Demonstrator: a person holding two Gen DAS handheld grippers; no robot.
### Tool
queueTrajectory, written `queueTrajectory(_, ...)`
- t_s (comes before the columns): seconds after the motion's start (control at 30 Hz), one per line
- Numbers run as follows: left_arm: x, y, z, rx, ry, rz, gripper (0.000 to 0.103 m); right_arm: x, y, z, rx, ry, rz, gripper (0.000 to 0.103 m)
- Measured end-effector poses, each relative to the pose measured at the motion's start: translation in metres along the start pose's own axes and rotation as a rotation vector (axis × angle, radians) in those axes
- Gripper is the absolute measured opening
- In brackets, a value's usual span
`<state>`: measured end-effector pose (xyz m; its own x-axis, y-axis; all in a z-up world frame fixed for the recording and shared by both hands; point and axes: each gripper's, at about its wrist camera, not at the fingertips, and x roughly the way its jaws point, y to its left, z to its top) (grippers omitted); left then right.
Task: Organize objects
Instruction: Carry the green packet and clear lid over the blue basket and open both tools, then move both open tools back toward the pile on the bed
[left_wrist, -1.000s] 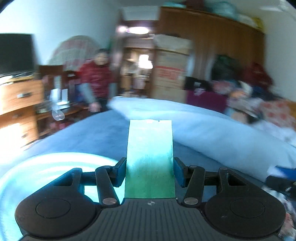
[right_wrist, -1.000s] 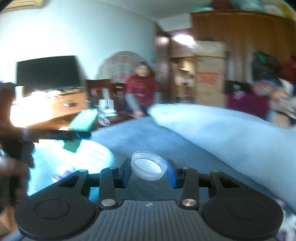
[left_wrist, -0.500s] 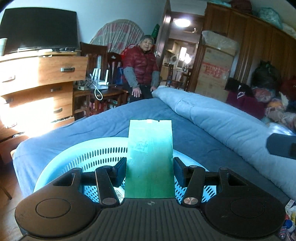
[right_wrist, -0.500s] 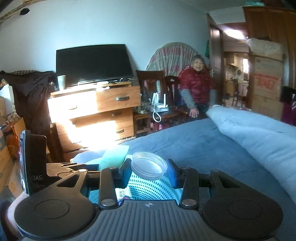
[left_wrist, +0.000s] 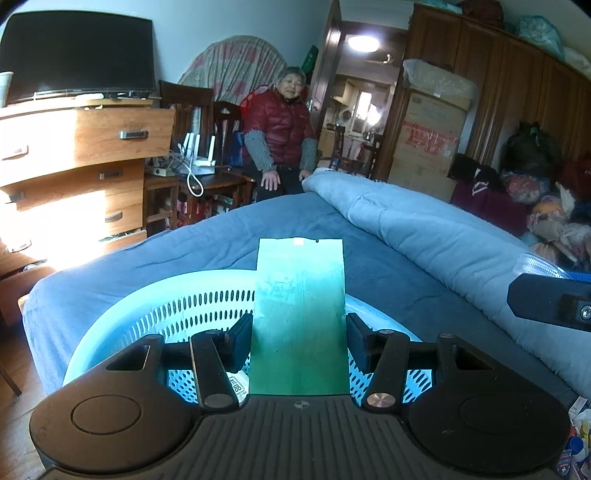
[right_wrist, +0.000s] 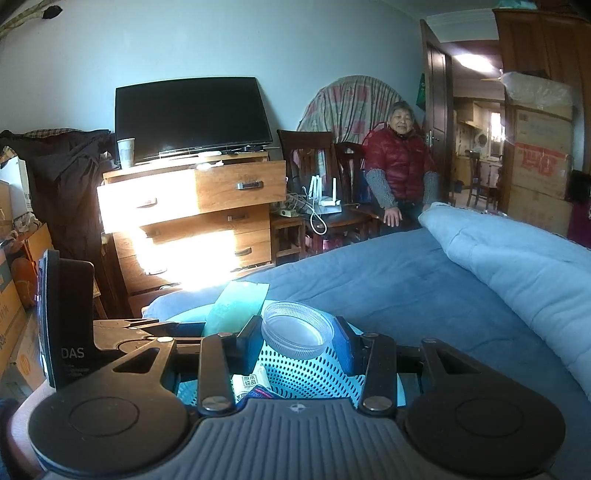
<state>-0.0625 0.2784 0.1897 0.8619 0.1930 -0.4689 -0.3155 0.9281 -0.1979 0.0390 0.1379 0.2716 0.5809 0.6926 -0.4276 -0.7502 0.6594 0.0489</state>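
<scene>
Green flat foil packet (left_wrist: 300, 317): clamped at its side edges by the left gripper (left_wrist: 299, 339), held over the pale blue perforated plastic basket (left_wrist: 177, 306) that sits on the blue-covered bed (left_wrist: 221, 236). Judged poised for dropping in.

Clear round plastic lid (right_wrist: 297, 328): pinched across its rim by the right gripper (right_wrist: 298, 341), tilted, likewise above the basket. From the right wrist view the packet (right_wrist: 236, 306) shows just left of it, so both items hang close together over one container.

Basket contents: a white printed wrapper (right_wrist: 249, 382) and something blue-red beneath; the rest is hidden behind the gripper bodies.

Obscured: packet's lower end, cut off by the left gripper housing; its print is too faint to read. Seated person in red padded jacket (left_wrist: 280, 129) beyond the bed; wooden drawer chest (right_wrist: 207, 214) partly washed out by sunlight.
</scene>
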Motion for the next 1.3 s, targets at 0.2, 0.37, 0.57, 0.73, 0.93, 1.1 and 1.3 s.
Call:
queueTrajectory(0.2, 0.002, -0.004, -0.003, 0.015, 0.003, 0.0, 0.056, 0.007, 0.002, 0.001, 0.004, -0.002, 0.006, 0.044)
queueTrajectory(0.37, 0.002, -0.007, -0.005, 0.022, -0.005, 0.022, 0.103, 0.006, 0.005, -0.003, -0.018, -0.022, -0.025, 0.083)
queueTrajectory(0.57, -0.022, -0.043, 0.001, 0.088, -0.076, -0.003, 0.103, -0.068, -0.02, -0.037, 0.055, -0.239, -0.147, 0.097)
queueTrajectory(0.73, -0.063, -0.119, -0.015, 0.21, -0.151, -0.156, 0.103, -0.145, -0.062, -0.121, 0.17, -0.295, -0.383, 0.103)
queueTrajectory(0.93, -0.062, -0.215, -0.092, 0.315, 0.06, -0.464, 0.103, -0.18, -0.115, -0.264, 0.365, 0.053, -0.565, 0.103)
queueTrajectory(1.1, -0.003, -0.261, -0.19, 0.433, 0.36, -0.429, 0.103, -0.189, -0.136, -0.339, 0.433, 0.204, -0.61, 0.103)
queueTrajectory(1.3, 0.045, -0.257, -0.248, 0.469, 0.445, -0.272, 0.103, -0.168, -0.161, -0.368, 0.413, 0.254, -0.629, 0.103)
